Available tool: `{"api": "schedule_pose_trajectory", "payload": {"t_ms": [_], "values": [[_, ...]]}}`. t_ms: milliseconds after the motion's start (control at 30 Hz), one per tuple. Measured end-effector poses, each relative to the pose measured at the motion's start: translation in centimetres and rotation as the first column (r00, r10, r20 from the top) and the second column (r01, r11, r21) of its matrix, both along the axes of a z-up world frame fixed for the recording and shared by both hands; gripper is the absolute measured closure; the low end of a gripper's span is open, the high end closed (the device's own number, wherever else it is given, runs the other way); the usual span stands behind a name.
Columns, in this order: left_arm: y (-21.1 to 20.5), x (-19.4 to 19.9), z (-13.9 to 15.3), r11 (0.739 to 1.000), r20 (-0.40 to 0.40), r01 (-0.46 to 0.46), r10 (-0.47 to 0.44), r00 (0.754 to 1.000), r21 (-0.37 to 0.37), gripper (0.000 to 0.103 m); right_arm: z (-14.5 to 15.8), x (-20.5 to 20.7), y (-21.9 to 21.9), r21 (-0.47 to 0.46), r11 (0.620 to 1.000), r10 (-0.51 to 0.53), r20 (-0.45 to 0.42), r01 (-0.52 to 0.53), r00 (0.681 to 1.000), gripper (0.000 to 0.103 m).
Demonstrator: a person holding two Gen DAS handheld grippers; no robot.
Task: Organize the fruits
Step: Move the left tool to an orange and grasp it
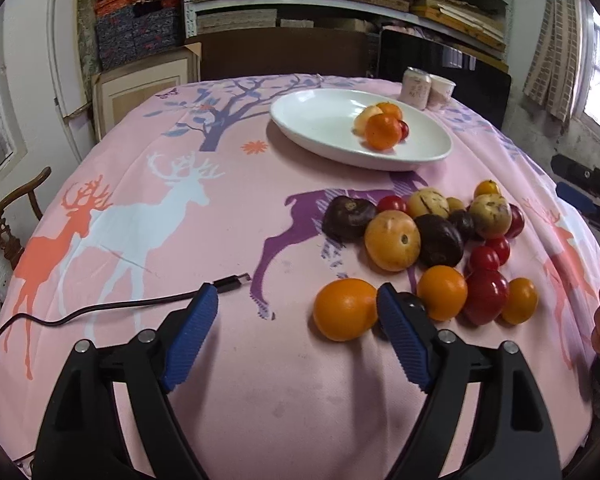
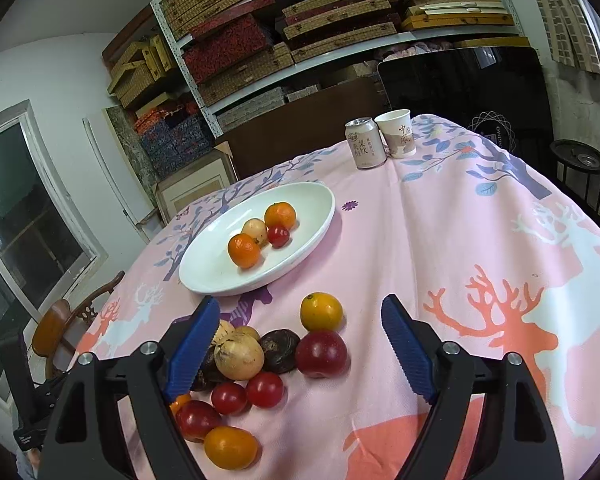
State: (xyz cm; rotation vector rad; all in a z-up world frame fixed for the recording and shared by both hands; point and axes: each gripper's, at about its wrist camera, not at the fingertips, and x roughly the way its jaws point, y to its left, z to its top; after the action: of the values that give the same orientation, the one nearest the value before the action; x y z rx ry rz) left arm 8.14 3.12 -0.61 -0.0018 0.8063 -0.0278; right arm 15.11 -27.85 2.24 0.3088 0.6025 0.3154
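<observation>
Fruit sorting early on: four pieces in the white oval plate (image 2: pixel 320 216), most still loose on the pink deer-print worktop (image 1: pixel 260 400).

In the plate, upper centre of both views: two tangerines, a pale fruit, a cherry tomato. Lower right of the left view: heap of fruit (image 1: pixel 432 232) waiting. Left gripper (image 1: pixel 298 300) spread apart, empty, beside an orange (image 1: pixel 344 309). Right gripper (image 2: pixel 300 312) spread apart, empty, over the heap.

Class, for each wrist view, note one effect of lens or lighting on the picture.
Left wrist view: the fisheye bows the pink deer-print tablecloth into a dome; window glare whitens the right edge. Right wrist view: the metal shelving tilts and curves; corners go black.
</observation>
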Motion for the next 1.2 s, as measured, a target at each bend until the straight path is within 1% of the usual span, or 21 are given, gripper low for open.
{"api": "schedule_pose_trajectory", "payload": {"t_ms": [67,133,167,267,333,367,467,500,533,567,600,633,667,700,800,867,933,967,1067,1133,1200], "values": [[-0.3,0.4,-0.2,1.000,-0.015,0.022,-0.022,1.000,-0.006,0.024,-0.1,0.0,0.1,0.000,1.000,0.002,-0.006,-0.002,1.000,0.019],[-0.5,1.0,-0.7,0.999,-0.054,0.034,-0.034,0.998,-0.008,0.024,-0.1,0.2,0.1,0.003,1.000,0.006,-0.012,-0.006,1.000,0.019],[-0.4,1.4,-1.1,0.999,-0.077,0.031,-0.032,0.997,-0.015,0.022,-0.1,0.2,0.2,0.003,1.000,0.007,-0.011,-0.007,1.000,0.019],[0.5,1.7,-1.3,0.999,-0.090,-0.001,-0.003,0.996,-0.038,0.014,-0.1,0.3,0.4,0.002,1.000,0.009,-0.011,-0.009,1.000,0.017],[1.1,1.6,-1.1,0.999,-0.077,-0.031,0.028,0.997,-0.042,0.010,-0.2,0.4,0.4,0.001,1.000,0.011,-0.017,-0.011,1.000,0.017],[1.8,1.4,-0.8,0.997,-0.054,-0.068,0.066,0.996,-0.036,0.009,-0.2,0.5,0.4,0.002,1.000,0.011,-0.019,-0.011,1.000,0.017],[3.6,0.8,-0.1,0.986,-0.011,-0.165,0.165,0.986,-0.030,0.009,-0.2,0.3,0.5,0.004,1.000,0.015,-0.017,-0.015,1.000,0.017],[4.0,0.8,-0.2,0.987,-0.018,-0.155,0.154,0.988,-0.051,0.009,-0.2,0.3,0.5,0.004,1.000,0.017,-0.016,-0.017,1.000,0.017],[4.1,0.8,-0.4,0.989,-0.037,-0.118,0.115,0.993,-0.090,0.009,-0.2,0.3,0.6,0.004,1.000,0.020,-0.016,-0.020,1.000,0.017],[3.8,0.8,-0.4,0.991,-0.039,-0.099,0.096,0.995,-0.093,0.010,-0.3,0.3,0.6,0.004,1.000,0.024,-0.016,-0.024,1.000,0.017],[3.3,0.8,-0.4,0.994,-0.031,-0.086,0.084,0.996,-0.073,0.012,-0.2,0.3,0.7,0.000,1.000,0.028,-0.012,-0.028,1.000,0.017],[2.6,0.8,-0.3,0.997,-0.020,-0.066,0.065,0.998,-0.036,0.012,-0.2,0.2,0.8,-0.003,1.000,0.030,-0.008,-0.030,1.000,0.017],[2.0,0.9,-0.4,0.999,-0.023,-0.043,0.043,0.999,-0.019,0.012,-0.2,0.2,0.9,-0.008,0.999,0.033,-0.005,-0.033,0.999,0.017],[1.4,1.0,-0.4,1.000,-0.025,-0.013,0.013,1.000,-0.005,0.014,-0.2,0.1,1.0,-0.010,0.999,0.035,-0.004,-0.035,0.999,0.017],[0.6,0.9,-0.5,1.000,-0.027,0.024,-0.024,0.999,0.004,0.017,-0.2,0.2,0.9,-0.011,0.999,0.036,-0.005,-0.036,0.999,0.017],[0.5,1.2,-0.9,0.999,-0.054,0.045,-0.046,0.997,-0.022,0.026,-0.3,0.2,0.9,-0.010,0.999,0.036,-0.008,-0.036,0.999,0.017],[0.3,1.5,-1.2,0.996,-0.077,0.072,-0.076,0.994,-0.052,0.029,-0.3,0.2,0.9,-0.010,0.999,0.035,-0.009,-0.035,0.999,0.017],[0.1,1.6,-1.3,0.994,-0.085,0.091,-0.096,0.992,-0.060,0.033,-0.3,0.2,0.9,-0.011,0.999,0.035,-0.010,-0.035,0.999,0.017],[-0.6,1.7,-1.4,0.992,-0.083,0.115,-0.119,0.989,-0.048,0.039,-0.4,0.2,0.9,-0.015,0.999,0.035,-0.010,-0.035,0.999,0.017],[-0.4,2.1,-1.5,0.989,-0.093,0.121,-0.129,0.987,-0.083,0.042,-0.4,0.3,0.9,-0.012,0.999,0.034,-0.012,-0.035,0.999,0.017],[0.1,2.9,-1.7,0.981,-0.115,0.122,-0.140,0.983,-0.150,0.046,-0.4,0.3,0.9,-0.014,0.999,0.034,-0.015,-0.034,0.999,0.017]]}}
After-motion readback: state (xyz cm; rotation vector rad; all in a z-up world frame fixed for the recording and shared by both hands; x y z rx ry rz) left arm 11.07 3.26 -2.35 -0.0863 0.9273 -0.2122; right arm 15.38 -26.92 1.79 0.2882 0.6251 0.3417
